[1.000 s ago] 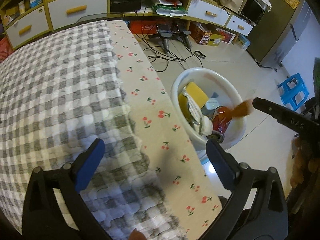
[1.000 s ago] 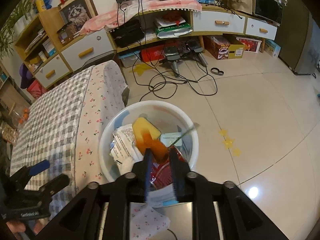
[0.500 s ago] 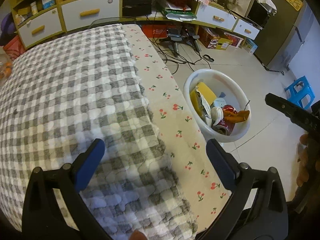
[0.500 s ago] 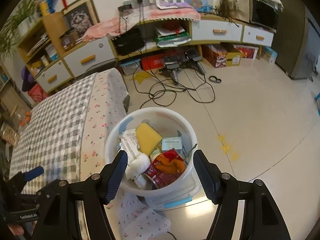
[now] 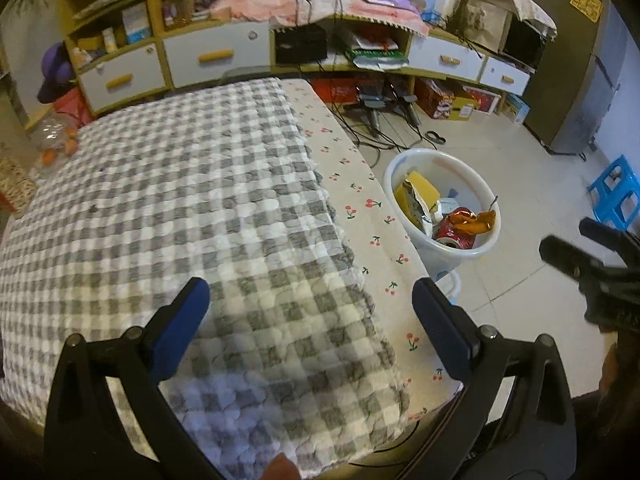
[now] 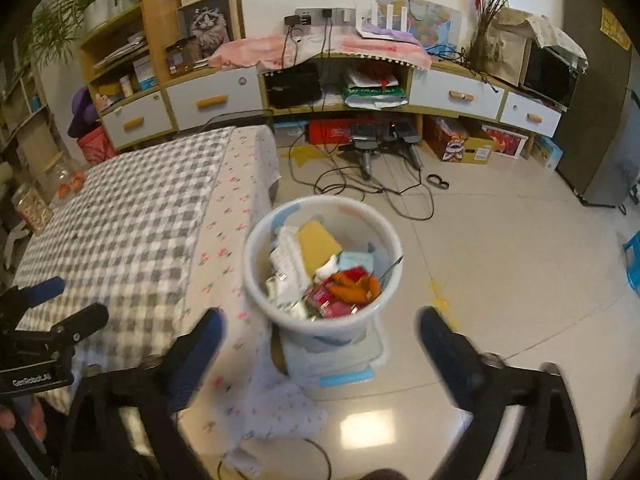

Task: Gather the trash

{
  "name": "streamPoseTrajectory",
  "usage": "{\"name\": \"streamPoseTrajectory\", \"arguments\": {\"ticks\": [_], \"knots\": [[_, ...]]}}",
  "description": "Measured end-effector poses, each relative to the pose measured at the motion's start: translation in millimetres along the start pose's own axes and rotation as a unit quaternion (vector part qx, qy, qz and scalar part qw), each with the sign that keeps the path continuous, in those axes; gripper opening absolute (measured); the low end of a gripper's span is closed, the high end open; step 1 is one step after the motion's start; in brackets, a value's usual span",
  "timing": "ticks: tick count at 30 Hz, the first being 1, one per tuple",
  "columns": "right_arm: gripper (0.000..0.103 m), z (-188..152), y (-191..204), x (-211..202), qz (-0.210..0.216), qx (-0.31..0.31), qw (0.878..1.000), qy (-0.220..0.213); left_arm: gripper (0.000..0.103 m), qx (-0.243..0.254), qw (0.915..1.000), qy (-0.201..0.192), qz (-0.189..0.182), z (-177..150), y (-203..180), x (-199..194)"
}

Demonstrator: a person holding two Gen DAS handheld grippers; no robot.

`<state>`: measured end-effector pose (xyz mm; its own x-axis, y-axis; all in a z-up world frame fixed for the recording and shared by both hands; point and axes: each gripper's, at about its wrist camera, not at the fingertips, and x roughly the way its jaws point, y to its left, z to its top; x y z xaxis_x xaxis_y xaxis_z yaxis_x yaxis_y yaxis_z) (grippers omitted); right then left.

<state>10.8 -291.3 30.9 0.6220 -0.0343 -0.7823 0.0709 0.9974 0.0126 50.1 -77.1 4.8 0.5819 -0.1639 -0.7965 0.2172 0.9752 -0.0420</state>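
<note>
A white trash bin [image 6: 256,248] stands on the floor beside the table, with an orange wrapper [image 6: 354,285] lying on top of a red can, a yellow sponge and papers. The same trash bin [image 5: 486,196] and orange wrapper [image 5: 478,222] show at right in the left wrist view. My right gripper [image 6: 320,334] hangs above the bin's near rim, its jaws opening wide with nothing between them. My left gripper [image 5: 308,306] is open and empty over the grey checked cloth [image 5: 180,200] on the table.
A cherry-print cloth [image 5: 360,216] hangs over the table edge by the bin. Cables [image 6: 360,184] and chargers lie on the tiled floor before the low shelf unit [image 6: 440,92]. A blue stool [image 5: 614,196] stands at far right. Jars [image 6: 36,200] sit left of the table.
The right gripper let go of the orange wrapper, which now lies in the bin, and its jaws spread wide. Both grippers pulled back and rose, so bin and table look farther away.
</note>
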Motion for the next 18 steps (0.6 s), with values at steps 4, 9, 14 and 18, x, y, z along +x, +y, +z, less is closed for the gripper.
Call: {"name": "streamPoseTrajectory", "arguments": {"ticks": [4,9,14,18], "knots": [[0.103,-11,13,-14,-0.009,0.002,1.0,-0.015,0.101,-0.031,0.9993,-0.017,0.014,-12,8,-15],[0.103,-19,24,-19,-0.012,0.004,1.0,-0.028,0.101,-0.047,0.9983,-0.031,0.018,-23,11,-23],[0.103,-21,31,-16,-0.013,0.002,1.0,-0.025,0.101,-0.05,0.9979,-0.036,0.019,-26,12,-25],[0.103,-23,34,-12,-0.015,-0.002,1.0,-0.019,0.101,-0.054,0.9978,-0.032,0.021,-27,13,-23]]}}
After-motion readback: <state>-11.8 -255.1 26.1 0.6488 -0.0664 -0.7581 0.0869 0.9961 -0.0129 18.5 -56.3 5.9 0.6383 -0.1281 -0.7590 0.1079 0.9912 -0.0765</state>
